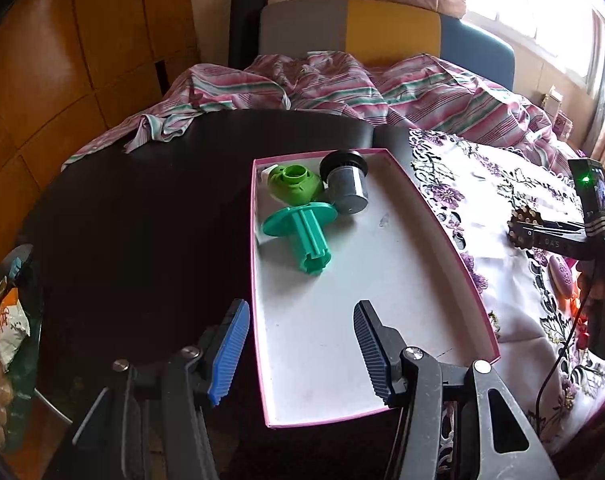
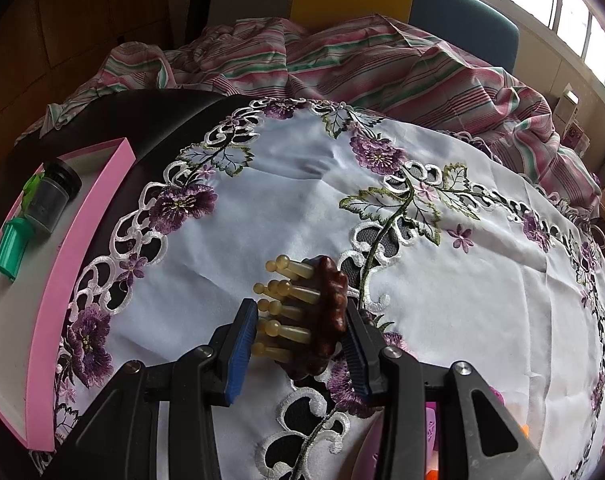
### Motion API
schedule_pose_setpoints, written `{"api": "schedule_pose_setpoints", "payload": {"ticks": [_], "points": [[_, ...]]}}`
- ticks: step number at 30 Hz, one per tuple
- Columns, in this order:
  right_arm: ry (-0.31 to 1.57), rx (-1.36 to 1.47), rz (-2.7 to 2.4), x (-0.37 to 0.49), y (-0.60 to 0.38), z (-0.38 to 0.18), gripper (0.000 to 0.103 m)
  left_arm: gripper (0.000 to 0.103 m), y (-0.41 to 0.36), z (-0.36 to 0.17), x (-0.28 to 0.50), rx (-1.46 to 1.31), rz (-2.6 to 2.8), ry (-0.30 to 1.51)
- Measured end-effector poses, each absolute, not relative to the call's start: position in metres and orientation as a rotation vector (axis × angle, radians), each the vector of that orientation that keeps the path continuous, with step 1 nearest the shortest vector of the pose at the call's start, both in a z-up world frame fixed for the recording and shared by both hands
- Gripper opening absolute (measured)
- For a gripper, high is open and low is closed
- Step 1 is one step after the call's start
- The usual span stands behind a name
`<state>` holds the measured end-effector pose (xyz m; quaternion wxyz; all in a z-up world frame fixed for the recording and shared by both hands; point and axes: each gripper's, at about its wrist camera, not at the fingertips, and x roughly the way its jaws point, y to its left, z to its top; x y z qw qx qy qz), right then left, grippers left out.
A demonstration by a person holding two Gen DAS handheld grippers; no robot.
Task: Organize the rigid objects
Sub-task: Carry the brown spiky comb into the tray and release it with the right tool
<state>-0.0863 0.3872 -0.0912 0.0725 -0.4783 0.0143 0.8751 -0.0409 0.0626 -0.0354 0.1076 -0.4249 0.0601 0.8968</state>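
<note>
Nearest to us in the left wrist view, our left gripper (image 1: 300,350) hangs with its blue-padded jaws apart and nothing between them, above the near end of the pink-walled tray (image 1: 442,220). That tray sits on the dark table (image 1: 142,220), touching the edge of the embroidered cloth (image 1: 502,200) at 3 o'clock. Three pieces cluster at the tray's far end, toward 12 o'clock: a teal flanged spool (image 1: 302,232) lying on its side, a light green cap (image 1: 294,184) just behind it, and a grey cylinder with a black lid (image 1: 344,184) touching both on their 3 o'clock side.

Our right gripper (image 2: 300,344) is clamped on a wooden massage comb (image 2: 328,312), its dark brown knobbed back against the right pad and its pale, ball-tipped pegs pointing to 9 o'clock against the left pad. We cannot tell whether the comb rests on the white cloth with purple flowers or is lifted off it. From this view the tray lies at 9 o'clock, well apart from the comb. Beyond the table, at 12 o'clock, lies a rumpled striped sheet (image 2: 382,64).
</note>
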Motion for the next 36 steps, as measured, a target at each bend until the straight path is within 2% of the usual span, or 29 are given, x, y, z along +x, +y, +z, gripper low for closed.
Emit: {"api": "schedule_pose_setpoints", "payload": {"ticks": [10,17,22,25,30,36], "points": [[0.028,-1.465,2.626,-0.088,0.378,-0.085,0.041,0.055,0.055,-0.033,-0.038,-1.229,2.655,0.168],[0.014,-1.398,2.803,-0.076,0.322,-0.047,0.041,0.055,0.043,-0.031,-0.04,-1.22,2.668,0.127],[-0.115,-1.368,2.955,-0.078,0.263,-0.023,0.041,0.055,0.037,-0.031,-0.039,-1.216,2.67,0.102],[-0.247,-1.383,2.989,-0.088,0.227,-0.025,0.041,0.055,0.033,-0.031,-0.038,-1.213,2.677,0.088],[-0.255,-1.48,3.026,-0.114,0.197,-0.038,0.041,0.055,0.021,-0.034,-0.04,-1.231,2.687,0.053],[-0.391,-1.614,2.944,-0.148,0.18,-0.075,0.041,0.055,0.014,-0.04,-0.043,-1.262,2.678,0.021]]}}
